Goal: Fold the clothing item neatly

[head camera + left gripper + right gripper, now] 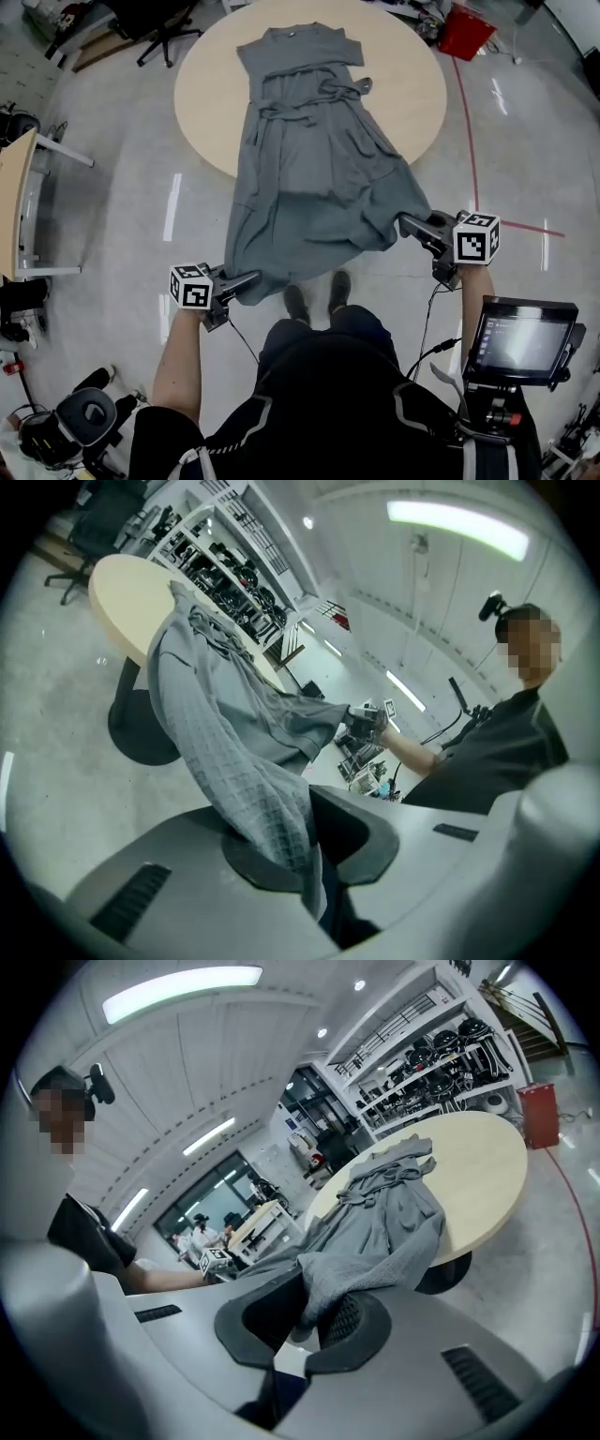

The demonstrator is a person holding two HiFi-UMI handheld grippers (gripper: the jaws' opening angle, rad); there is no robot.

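Observation:
A grey dress (314,155) lies with its top and tied waist belt on the round beige table (412,89), while its skirt hangs off the near edge. My left gripper (246,279) is shut on the left hem corner, and the cloth (272,808) runs between its jaws. At the other hem corner my right gripper (405,225) is shut on the dress (375,1241) too. The hem is stretched between both grippers, held in the air in front of the person's shoes. Each gripper view shows the other gripper across the fabric.
A red bin (466,31) and an office chair (155,28) stand beyond the table. A desk (19,202) is at the left. A tablet on a stand (518,342) sits close at the right. A red floor line (469,131) runs past the table.

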